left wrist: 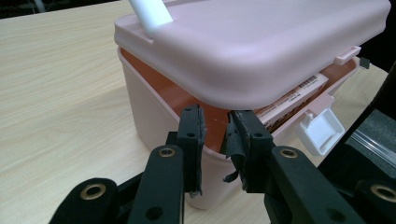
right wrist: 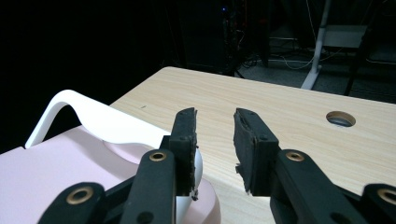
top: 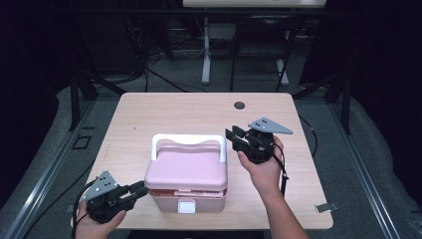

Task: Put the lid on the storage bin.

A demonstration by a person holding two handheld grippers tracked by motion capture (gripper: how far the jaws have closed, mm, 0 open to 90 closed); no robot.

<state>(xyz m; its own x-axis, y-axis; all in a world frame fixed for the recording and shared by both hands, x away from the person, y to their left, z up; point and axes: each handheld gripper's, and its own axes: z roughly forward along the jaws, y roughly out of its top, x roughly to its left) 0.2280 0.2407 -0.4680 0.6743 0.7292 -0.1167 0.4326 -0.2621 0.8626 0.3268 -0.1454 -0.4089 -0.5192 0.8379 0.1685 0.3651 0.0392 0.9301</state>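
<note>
**Pink lidded box between two hand-held grippers**

Nearest the person, the left gripper (top: 141,189) lies low at the front left corner of the pink box (top: 186,174); its fingers (left wrist: 192,135) stand slightly spread, their tips at the box's corner just under the lid's edge, pinching nothing. The box sits at the near middle of the counter (top: 149,114). Its lid (left wrist: 261,46) is ajar, showing an orange-brown interior and a labelled packet (left wrist: 299,95) at the front edge, and the white latch (top: 187,206) hangs open on the front wall. The white handle (top: 189,140) lies across the back of the lid. Beyond, at the box's right rear, the right gripper (top: 233,134) hovers with fingers (right wrist: 186,140) apart and empty, just beside the handle's end. A round cable hole (top: 240,105) lies farther back on the counter
</note>
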